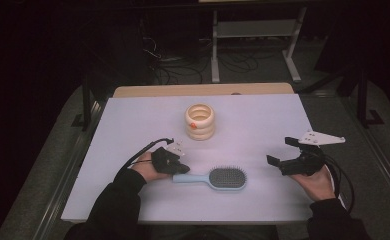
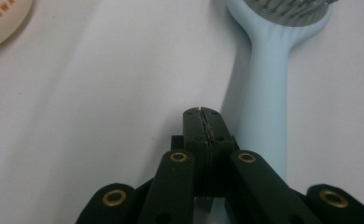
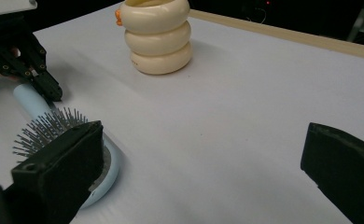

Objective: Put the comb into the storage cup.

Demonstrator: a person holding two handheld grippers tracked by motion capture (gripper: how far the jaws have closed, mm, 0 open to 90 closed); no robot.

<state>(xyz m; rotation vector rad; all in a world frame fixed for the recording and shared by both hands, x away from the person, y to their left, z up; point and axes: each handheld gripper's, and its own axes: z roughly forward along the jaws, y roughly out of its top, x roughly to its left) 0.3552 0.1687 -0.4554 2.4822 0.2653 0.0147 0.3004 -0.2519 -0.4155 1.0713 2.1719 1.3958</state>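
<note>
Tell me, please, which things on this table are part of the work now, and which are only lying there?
Part of the work:
- hairbrush, light blue, lying flat
- left gripper, shut, beside the brush handle
- right gripper, open, to the right of the brush head

Only lying there:
- cream ringed cup, farther back on the table

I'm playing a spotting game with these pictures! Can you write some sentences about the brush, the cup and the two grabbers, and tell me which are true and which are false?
1. The hairbrush is light blue. True.
2. The left gripper is wide open. False: its jaws are shut, beside the brush handle with nothing between them.
3. The cream cup stands upright. True.
4. The right gripper holds the cup. False: its jaws are open and hold nothing.
5. The brush lies inside the cup. False: it lies on the table.
</note>
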